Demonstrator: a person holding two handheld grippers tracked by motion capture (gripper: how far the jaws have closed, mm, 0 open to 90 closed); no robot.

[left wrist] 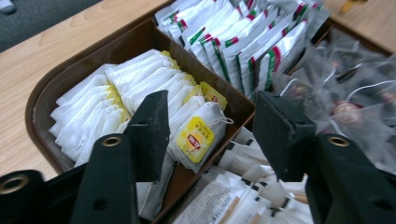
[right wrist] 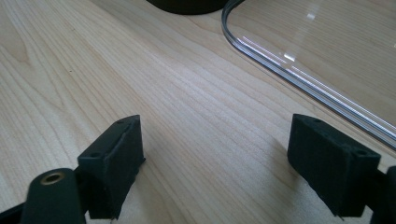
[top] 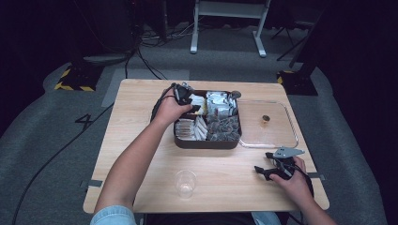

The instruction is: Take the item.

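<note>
Here the bench (top: 141,159) carries a brown compartment tray (top: 206,143) at its middle, packed with tea bags and sachets, and its clear lid (top: 270,126) lies flat just right of it. A clear cup (top: 186,183) stands empty at the near edge, well apart from the tray.

The left hand-held gripper (top: 190,104) hangs over the tray's far-left compartment, jaws apart and astride a yellow-tagged tea bag (left wrist: 198,137) at the near end of its row; the pads do not yet press on it, so it grasps nothing. The right hand-held gripper (top: 268,172) rests low over bare wood at the near right, released, with nothing between its jaws.

So the lid is off and the tray is reachable. What seems left is most of the work: pinching the bag, lifting it free of its neighbours, and probably carrying it to the cup.
</note>
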